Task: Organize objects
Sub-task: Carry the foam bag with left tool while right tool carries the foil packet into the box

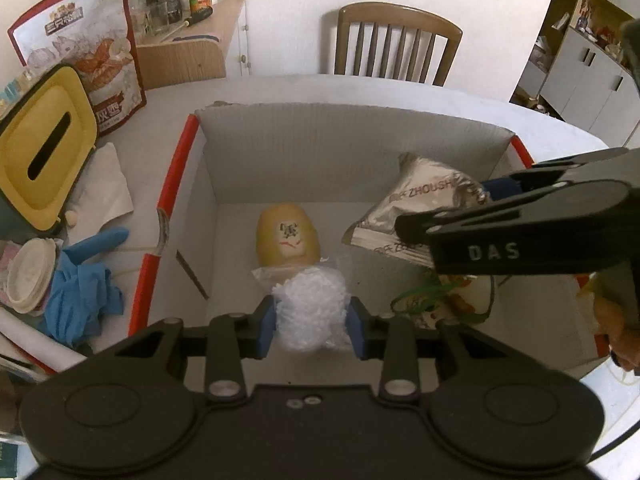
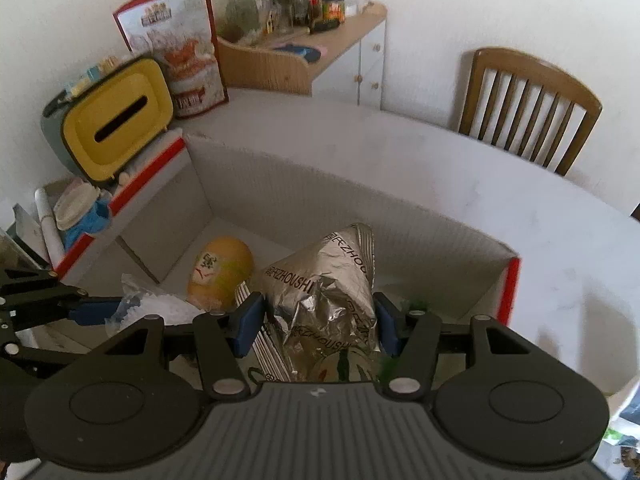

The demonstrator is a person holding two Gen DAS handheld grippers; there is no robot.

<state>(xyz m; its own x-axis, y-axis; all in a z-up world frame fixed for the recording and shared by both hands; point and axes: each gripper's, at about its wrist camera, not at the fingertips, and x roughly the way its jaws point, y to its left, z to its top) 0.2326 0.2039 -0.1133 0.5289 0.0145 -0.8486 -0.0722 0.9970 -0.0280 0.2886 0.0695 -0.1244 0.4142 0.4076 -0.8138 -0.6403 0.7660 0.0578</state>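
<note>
A white cardboard box (image 1: 320, 148) with red edges stands open on the table. Inside it lies a yellow fruit (image 1: 287, 236) with a sticker. My left gripper (image 1: 311, 326) is shut on a clear plastic bag of white material (image 1: 310, 312), held low inside the box just in front of the fruit. My right gripper (image 2: 316, 322) is shut on a crumpled silver foil packet (image 2: 328, 292), above a patterned item with green leaves (image 1: 436, 300) on the box floor at the right. The right gripper (image 1: 444, 220) reaches in from the right in the left wrist view.
Left of the box stand a yellow tissue box (image 1: 44, 152), a red-framed snack bag (image 1: 88, 48), blue gloves (image 1: 84, 280) and a paper cup (image 1: 28, 276). A wooden chair (image 1: 396, 40) stands behind the table, and a cluttered side cabinet (image 2: 304, 44) at the back left.
</note>
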